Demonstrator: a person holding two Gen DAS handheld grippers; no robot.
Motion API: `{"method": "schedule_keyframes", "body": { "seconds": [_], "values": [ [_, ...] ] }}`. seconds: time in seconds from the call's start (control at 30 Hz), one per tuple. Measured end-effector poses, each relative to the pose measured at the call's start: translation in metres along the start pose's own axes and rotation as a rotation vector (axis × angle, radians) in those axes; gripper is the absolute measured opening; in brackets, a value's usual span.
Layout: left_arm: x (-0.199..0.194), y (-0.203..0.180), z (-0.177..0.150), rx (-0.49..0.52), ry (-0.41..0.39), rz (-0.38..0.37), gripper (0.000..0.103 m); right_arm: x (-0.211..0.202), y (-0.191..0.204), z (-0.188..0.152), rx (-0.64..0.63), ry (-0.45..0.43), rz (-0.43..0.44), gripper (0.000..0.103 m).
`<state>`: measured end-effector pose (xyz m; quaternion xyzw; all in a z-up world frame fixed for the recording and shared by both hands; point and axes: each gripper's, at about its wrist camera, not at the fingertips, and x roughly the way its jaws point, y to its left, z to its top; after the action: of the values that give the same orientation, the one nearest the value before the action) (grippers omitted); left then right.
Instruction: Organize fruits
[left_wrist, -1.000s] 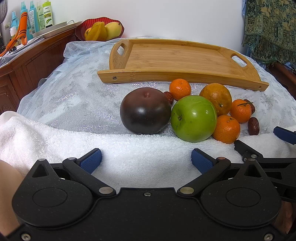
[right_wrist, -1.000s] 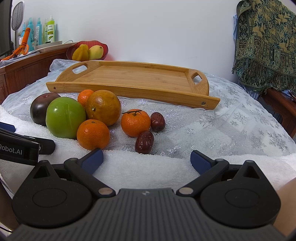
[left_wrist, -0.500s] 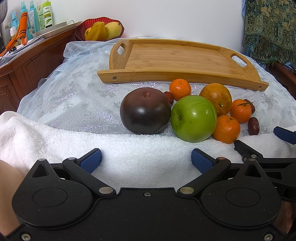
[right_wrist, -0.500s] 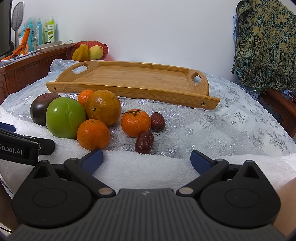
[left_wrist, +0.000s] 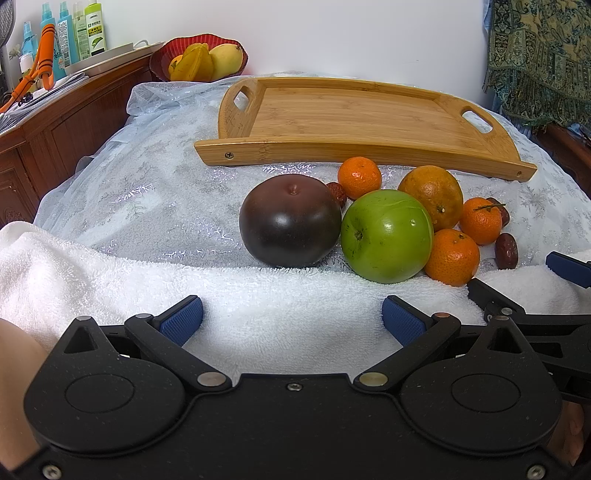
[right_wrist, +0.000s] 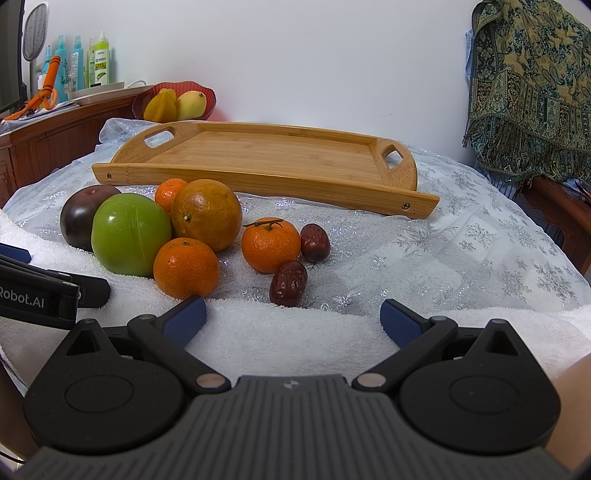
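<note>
The fruits are sitting in a tight cluster on the glittery cloth, just in front of the near rail of the empty wooden tray (left_wrist: 362, 110). At the cluster's left end the dark plum-coloured fruit (left_wrist: 290, 220) is lying straight ahead of the left tool (left_wrist: 291, 319) and touching the green apple (left_wrist: 386, 236) on its right. Behind and to the right of the apple the large orange (right_wrist: 206, 214) is crowding against it, with small mandarins (right_wrist: 185, 267) and dark red dates (right_wrist: 289, 283) trailing off to the right.

Seen from the right tool (right_wrist: 293, 319), that right-hand tail is lying just ahead and slightly left, with the nearest date and mandarin closest to it, while the dark fruit is sitting far off to its left. So the left hand is looking better placed for the dark fruit and apple, the right for the small pieces.

Both tools are hovering over the white towel (left_wrist: 129, 280) with their blue-padded fingers spread wide and holding nothing. The tray is lying with its long side across the view, beyond the fruit, so any carry is going forward over the cluster.
</note>
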<state>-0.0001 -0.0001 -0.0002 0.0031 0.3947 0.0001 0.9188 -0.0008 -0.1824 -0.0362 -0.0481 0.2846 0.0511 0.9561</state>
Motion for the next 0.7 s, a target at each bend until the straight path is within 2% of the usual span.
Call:
{"method": "schedule_keyframes", "body": {
  "seconds": [0.7],
  "values": [
    [0.0021,0.0000,-0.0013,-0.001,-0.002,0.000,0.103,0.0023,-0.0025,-0.0028,0.002,-0.006,-0.001,0.103]
  ]
}}
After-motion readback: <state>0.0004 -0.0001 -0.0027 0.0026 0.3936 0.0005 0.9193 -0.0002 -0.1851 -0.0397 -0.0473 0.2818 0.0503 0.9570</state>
